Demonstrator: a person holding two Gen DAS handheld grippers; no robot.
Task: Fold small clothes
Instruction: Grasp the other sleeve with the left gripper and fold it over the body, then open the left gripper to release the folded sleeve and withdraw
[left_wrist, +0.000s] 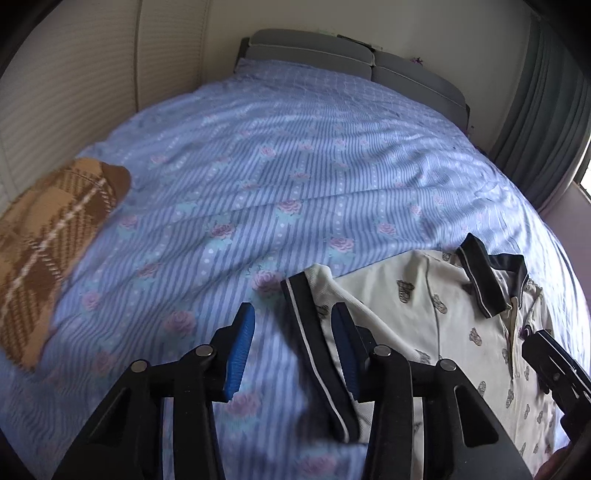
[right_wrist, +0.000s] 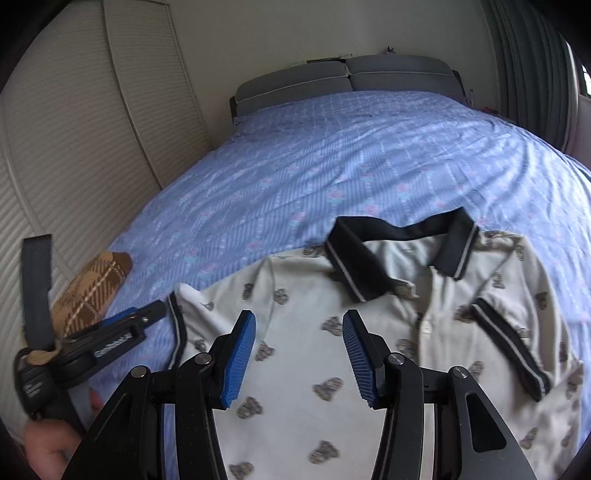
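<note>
On top of the blue striped, rose-printed bedspread (right_wrist: 332, 166), a small cream polo shirt with dark striped collar and cuffs (right_wrist: 295, 369) is lying face up near the bed's close edge, its collar pointing toward the grey headboard (right_wrist: 347, 79). Folding is looking barely begun: both sleeves are lying spread outward, and the body is showing no fold. The left gripper (left_wrist: 291, 347) is hovering half open with the dark cuff of one sleeve (left_wrist: 317, 354) between its blue pads, though not visibly pinched. The right gripper (right_wrist: 299, 358) is hanging half open and empty over the chest. A brown plaid cloth (left_wrist: 51, 251) is sitting well apart, possibly finished earlier work.
</note>
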